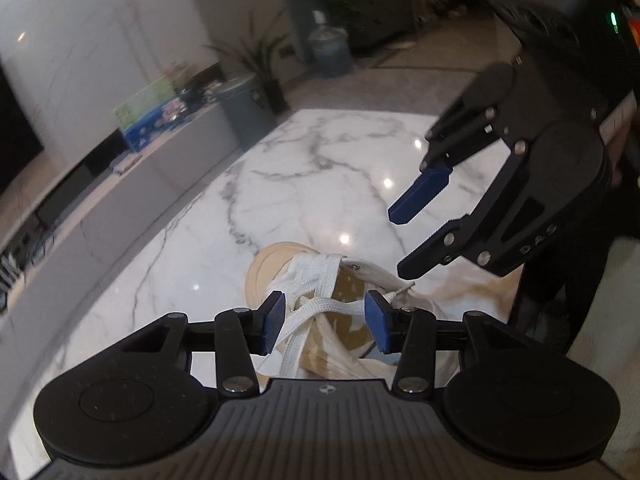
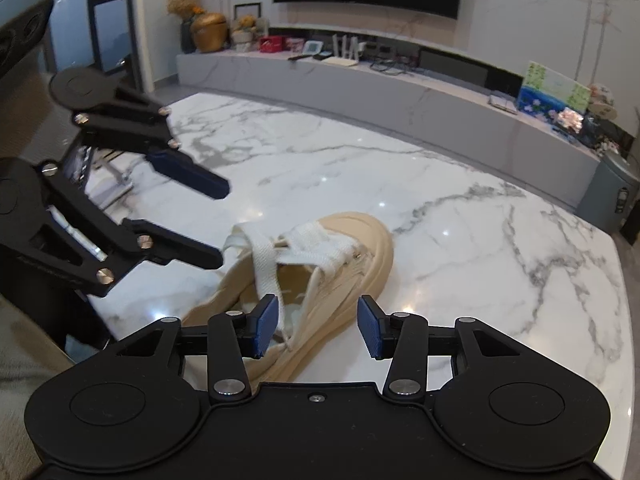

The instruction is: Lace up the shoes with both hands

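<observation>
A beige shoe [image 1: 280,258] with white flat laces [image 1: 316,284] lies on the white marble table [image 1: 320,168]. In the right wrist view the shoe [image 2: 360,240] lies on its side, its laces [image 2: 316,246] partly threaded near the toe and a loose lace looping up. My left gripper [image 1: 325,320] is open just above the laces, holding nothing; it also shows in the right wrist view [image 2: 220,224]. My right gripper [image 2: 316,326] is open over the shoe's heel end, empty; it shows in the left wrist view [image 1: 404,244] to the right of the shoe.
A long grey TV bench [image 2: 400,88] with boxes, cables and ornaments runs behind the table. A grey bin [image 2: 614,196] stands at the table's far corner. A water bottle [image 1: 330,46] and a potted plant [image 1: 260,56] stand on the floor beyond.
</observation>
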`<state>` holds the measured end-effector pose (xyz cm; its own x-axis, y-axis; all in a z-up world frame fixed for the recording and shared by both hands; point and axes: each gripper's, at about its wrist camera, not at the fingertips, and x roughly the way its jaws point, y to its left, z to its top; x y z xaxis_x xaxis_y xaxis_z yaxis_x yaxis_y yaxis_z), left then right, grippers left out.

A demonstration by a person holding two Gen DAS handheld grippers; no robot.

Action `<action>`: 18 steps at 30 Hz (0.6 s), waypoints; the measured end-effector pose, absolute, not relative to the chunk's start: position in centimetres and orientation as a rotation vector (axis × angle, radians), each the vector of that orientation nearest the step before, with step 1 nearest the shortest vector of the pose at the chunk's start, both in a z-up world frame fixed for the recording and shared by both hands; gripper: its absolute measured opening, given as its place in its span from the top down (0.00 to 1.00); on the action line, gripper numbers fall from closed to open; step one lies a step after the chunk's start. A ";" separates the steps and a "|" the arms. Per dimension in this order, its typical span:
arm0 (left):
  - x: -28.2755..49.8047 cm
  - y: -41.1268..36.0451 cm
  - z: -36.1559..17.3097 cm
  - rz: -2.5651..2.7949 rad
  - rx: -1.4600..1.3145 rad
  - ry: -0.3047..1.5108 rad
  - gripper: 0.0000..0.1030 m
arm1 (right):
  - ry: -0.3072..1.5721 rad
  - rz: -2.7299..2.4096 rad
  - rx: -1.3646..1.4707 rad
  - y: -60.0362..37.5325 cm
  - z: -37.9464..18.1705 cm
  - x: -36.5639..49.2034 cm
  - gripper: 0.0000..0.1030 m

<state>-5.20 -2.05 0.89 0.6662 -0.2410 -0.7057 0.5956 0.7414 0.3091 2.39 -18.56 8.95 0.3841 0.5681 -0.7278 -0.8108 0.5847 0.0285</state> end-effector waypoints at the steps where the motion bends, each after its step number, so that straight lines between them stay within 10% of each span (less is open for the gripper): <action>1: -5.2 -2.3 0.7 -0.507 0.580 0.692 0.59 | 0.768 0.912 -0.369 -18.5 9.0 2.2 0.66; 18: -3.5 -7.8 -5.2 -0.792 1.157 0.667 0.59 | 0.786 0.842 -0.375 -19.8 8.5 2.3 0.66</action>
